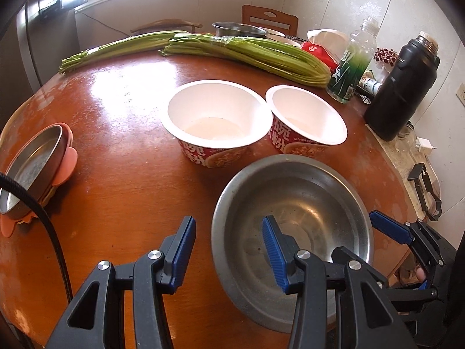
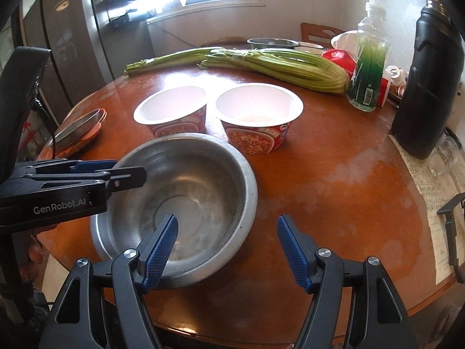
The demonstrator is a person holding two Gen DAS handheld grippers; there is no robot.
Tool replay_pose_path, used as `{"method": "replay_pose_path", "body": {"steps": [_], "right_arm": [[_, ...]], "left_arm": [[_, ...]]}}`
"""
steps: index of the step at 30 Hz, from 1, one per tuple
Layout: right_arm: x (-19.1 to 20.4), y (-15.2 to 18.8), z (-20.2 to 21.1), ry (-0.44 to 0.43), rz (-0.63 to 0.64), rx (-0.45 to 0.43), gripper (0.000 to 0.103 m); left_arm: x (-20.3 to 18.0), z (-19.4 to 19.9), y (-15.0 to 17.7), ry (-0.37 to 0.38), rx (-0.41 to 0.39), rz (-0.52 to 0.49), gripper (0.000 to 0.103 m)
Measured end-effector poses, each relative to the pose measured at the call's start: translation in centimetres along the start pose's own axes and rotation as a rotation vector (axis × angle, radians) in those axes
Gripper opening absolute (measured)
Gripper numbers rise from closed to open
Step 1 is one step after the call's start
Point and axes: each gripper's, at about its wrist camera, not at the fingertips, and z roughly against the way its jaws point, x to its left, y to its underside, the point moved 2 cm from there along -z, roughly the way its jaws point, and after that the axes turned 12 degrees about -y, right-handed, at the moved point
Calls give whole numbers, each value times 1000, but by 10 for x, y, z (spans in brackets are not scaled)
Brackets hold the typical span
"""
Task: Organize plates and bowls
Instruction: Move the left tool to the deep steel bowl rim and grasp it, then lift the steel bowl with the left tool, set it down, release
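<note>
1. The wide round stainless-steel bowl (image 1: 293,232), sitting at the round brown wooden table's (image 1: 122,192) near edge, is being straddled at opposite rims.
2. The left gripper (image 1: 229,250) and right gripper (image 2: 226,250) are being held open, nothing gripped.
3. Closing on both rims is being called for next, probably.

The round wooden desk (image 1: 122,174) carries a steel bowl (image 1: 293,232), two paper bowls (image 1: 216,116), celery (image 1: 247,52), a black flask (image 1: 404,87) and a bottle (image 1: 353,61).

Both grippers tilt steeply downward with their blue-padded jaws parted and nothing clamped between them, the left gripper (image 1: 228,251) standing narrower than the right gripper (image 2: 226,251), while fingertips (image 2: 35,254) of the hand carrying the left one curl around its black handle.
</note>
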Motion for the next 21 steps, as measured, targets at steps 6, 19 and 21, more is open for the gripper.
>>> {"method": "replay_pose_path", "body": {"steps": [6,19,21], "right_arm": [[4,0,-4,-9,21,11,66],[13,-1,-8,-14,66,20,63],[16,-2,-6,-20,73,17,63]], "left_arm": [[-7,-7,0,15,9,-10,47],[-9,-17,2,76,39,9,47],[-7,-15,2,77,39,15,47]]}}
